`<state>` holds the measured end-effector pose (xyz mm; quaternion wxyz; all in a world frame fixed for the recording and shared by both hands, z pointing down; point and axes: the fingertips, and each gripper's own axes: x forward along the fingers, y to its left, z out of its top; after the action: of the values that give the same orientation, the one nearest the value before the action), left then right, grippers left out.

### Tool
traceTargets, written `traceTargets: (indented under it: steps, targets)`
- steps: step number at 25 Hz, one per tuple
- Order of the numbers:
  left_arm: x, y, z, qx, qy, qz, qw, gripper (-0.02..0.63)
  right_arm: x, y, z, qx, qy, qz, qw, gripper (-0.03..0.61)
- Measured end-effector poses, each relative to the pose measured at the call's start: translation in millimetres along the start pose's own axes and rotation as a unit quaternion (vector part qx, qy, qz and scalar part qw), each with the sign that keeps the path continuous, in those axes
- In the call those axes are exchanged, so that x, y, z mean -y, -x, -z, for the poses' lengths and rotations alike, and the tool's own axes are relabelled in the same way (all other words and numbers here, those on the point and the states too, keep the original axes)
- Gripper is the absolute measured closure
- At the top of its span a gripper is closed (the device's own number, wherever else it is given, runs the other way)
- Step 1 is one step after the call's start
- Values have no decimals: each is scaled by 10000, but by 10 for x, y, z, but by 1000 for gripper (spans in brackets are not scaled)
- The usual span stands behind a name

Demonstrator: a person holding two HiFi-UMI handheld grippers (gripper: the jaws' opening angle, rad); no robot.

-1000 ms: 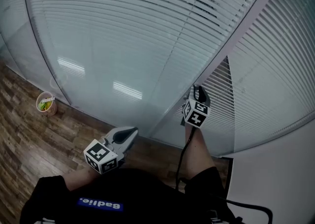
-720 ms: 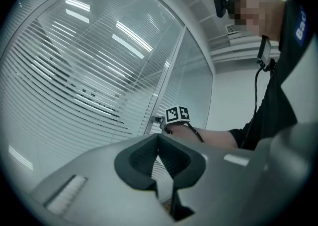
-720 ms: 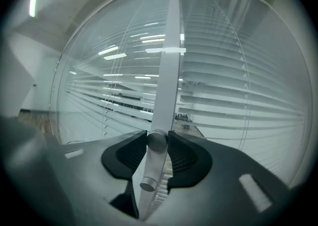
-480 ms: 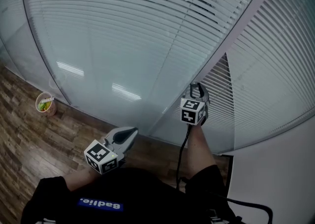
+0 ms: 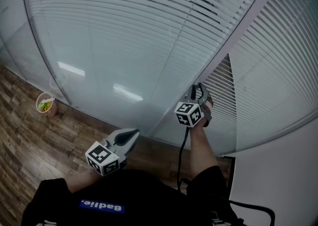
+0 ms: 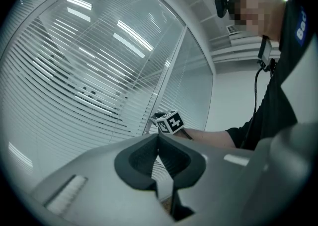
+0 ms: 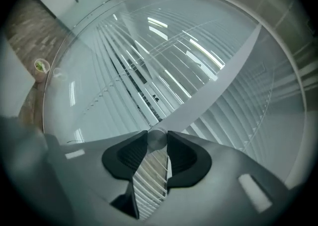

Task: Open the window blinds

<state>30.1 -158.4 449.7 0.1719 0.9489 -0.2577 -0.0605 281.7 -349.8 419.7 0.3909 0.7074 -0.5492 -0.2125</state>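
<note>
- Your right gripper [image 5: 199,91], right of centre in the head view, has just been closing its jaws. They now pinch the small round knob [image 7: 157,139] on the window frame [image 5: 242,19].
- Turn the knob squarely about its own axis so the pads don't slip.
- Watch the blinds [image 5: 124,36], filling the upper frame, for tilting slats.
- Your left gripper [image 5: 130,133], lower centre, is closed and empty.

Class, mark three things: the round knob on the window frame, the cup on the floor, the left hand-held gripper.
round knob [image 7: 157,139]: right gripper view, middle of its metal face.
cup [image 5: 46,105]: head view, its open top.
left hand-held gripper [image 5: 133,131]: head view, between its jaw tips.
</note>
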Motion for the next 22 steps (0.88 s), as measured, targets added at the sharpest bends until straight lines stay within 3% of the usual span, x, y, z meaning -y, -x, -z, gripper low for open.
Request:
traceTargets:
  steps: [6,11,15,20,22]
  targets:
    - [7,-21,1,-14,20,1,10000,614,51,-8,15,141,-1511,-341,9878,451]
    - [-2,-21,8,-9,40,-13,10000,614,76,-21,25,182,-2275,-472,9725,451]
    - [-3,-22,16,-3,41,-9,10000,614,115,-48,59,213,-2977,-556,9528,451]
    - [-12,-19,25,-7,56,-4,10000,614,135,-57,74,185,-3849,-763,9196,449]
    - [-4,-21,22,-6,53,7,10000,614,141,-57,77,192,-3914,-801,9165,448]
